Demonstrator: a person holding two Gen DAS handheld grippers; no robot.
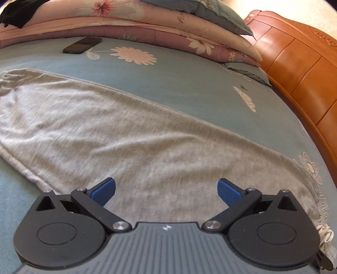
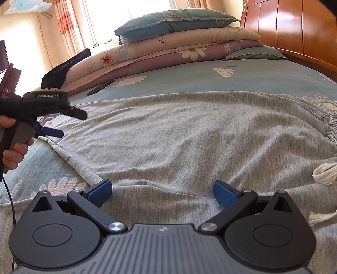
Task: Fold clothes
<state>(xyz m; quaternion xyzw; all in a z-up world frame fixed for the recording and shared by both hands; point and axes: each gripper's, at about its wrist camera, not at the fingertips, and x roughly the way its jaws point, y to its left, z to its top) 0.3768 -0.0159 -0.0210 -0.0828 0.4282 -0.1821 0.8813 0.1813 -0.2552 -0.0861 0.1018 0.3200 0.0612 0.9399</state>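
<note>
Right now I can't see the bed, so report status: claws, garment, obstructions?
Both claws open, left, right, holding nothing. Grey pants spread flat on bedsheet, unfolded. Phone lies apart, beside stacked quilts.

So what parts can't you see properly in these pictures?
- Grey trousers: the near part is hidden behind the right gripper in the right wrist view; in the left wrist view the left edge cuts off the far end.
- Phone: its screen is too dark and small to read.
- Black cloth: cut off by the top corner, left wrist view.
- Left gripper: only seen side-on; its handle is covered by a hand.
</note>
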